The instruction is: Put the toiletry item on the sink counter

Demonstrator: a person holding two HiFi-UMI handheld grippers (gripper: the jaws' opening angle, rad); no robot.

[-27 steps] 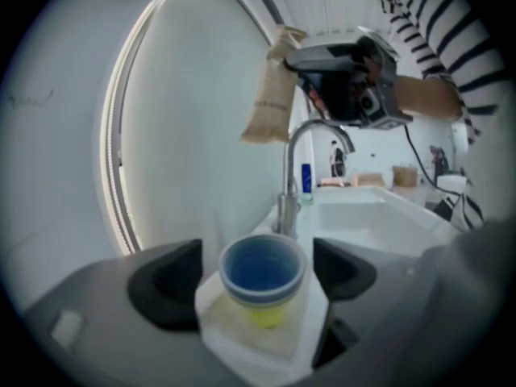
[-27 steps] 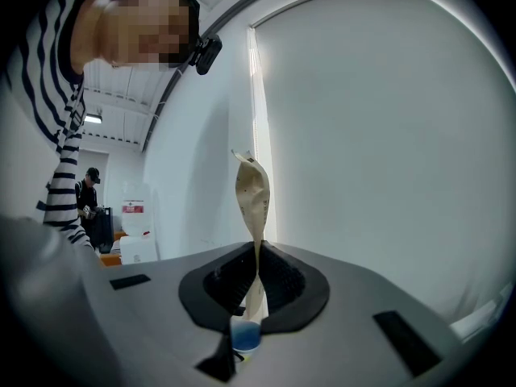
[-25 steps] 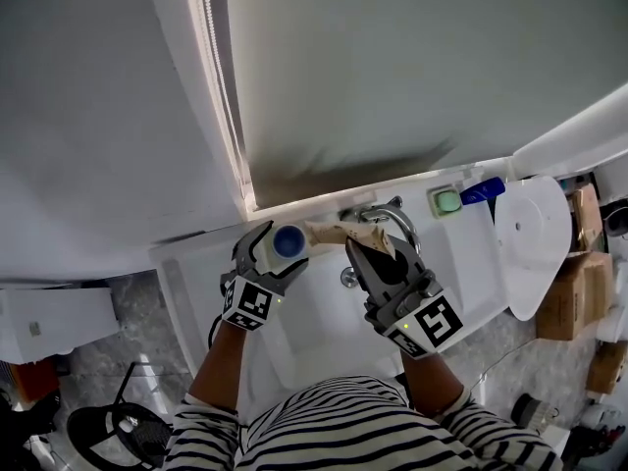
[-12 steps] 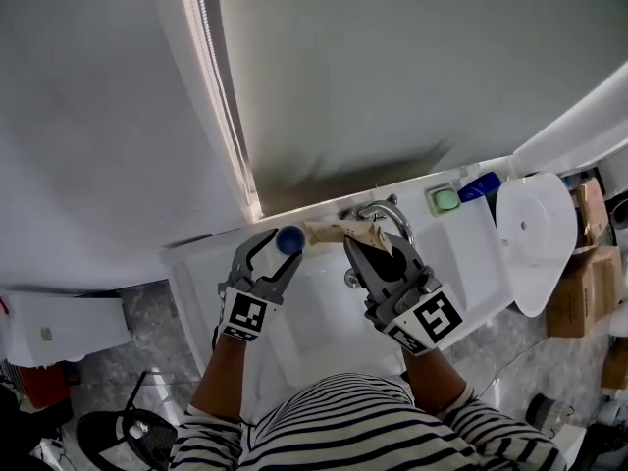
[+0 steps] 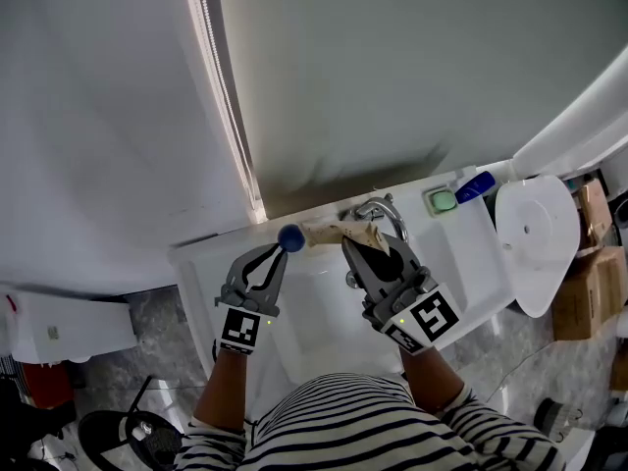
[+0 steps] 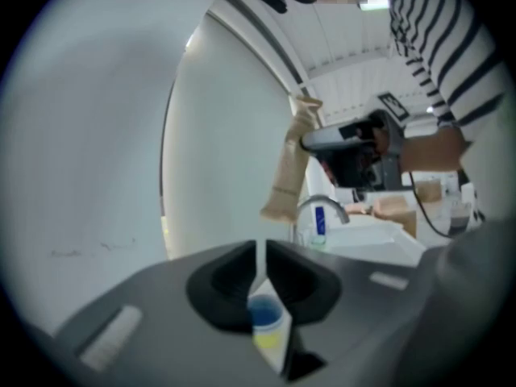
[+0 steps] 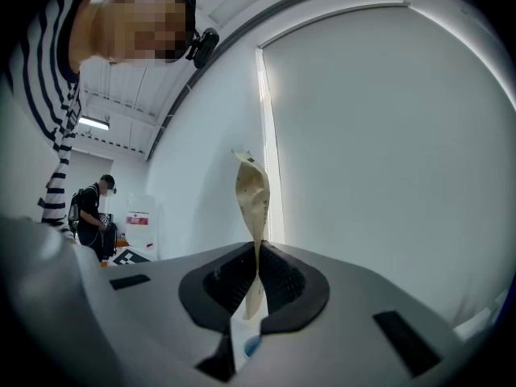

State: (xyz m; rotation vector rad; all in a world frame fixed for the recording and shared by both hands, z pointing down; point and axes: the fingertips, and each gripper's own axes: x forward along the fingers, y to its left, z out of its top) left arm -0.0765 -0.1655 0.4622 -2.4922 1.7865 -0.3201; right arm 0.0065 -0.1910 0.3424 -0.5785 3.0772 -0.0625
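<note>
A white bottle with a blue cap (image 5: pixel 289 236) stands on the white sink counter (image 5: pixel 201 263), left of the tap. My left gripper (image 5: pixel 281 253) sits just in front of it. Its jaws are closing, nearly together, with nothing between them. In the left gripper view (image 6: pixel 262 252) the bottle (image 6: pixel 266 321) shows through the slit below the pads. My right gripper (image 5: pixel 351 243) is shut on a tan paper bag (image 5: pixel 329 233) held over the basin. The bag's free end reaches next to the blue cap. In the right gripper view (image 7: pixel 258 252) the bag (image 7: pixel 251 192) rises from between the pads.
A chrome tap (image 5: pixel 378 209) stands behind the basin (image 5: pixel 314 322). Right of it are a green soap dish (image 5: pixel 444 201) and a blue bottle (image 5: pixel 481 186). Further right are a white toilet lid (image 5: pixel 530 238) and cardboard boxes (image 5: pixel 574 292). A wall mirror rises behind the counter.
The left gripper has drawn back toward me from the blue-capped bottle. Its jaws went from wide around the bottle to nearly together. The right gripper kept the bag still.
</note>
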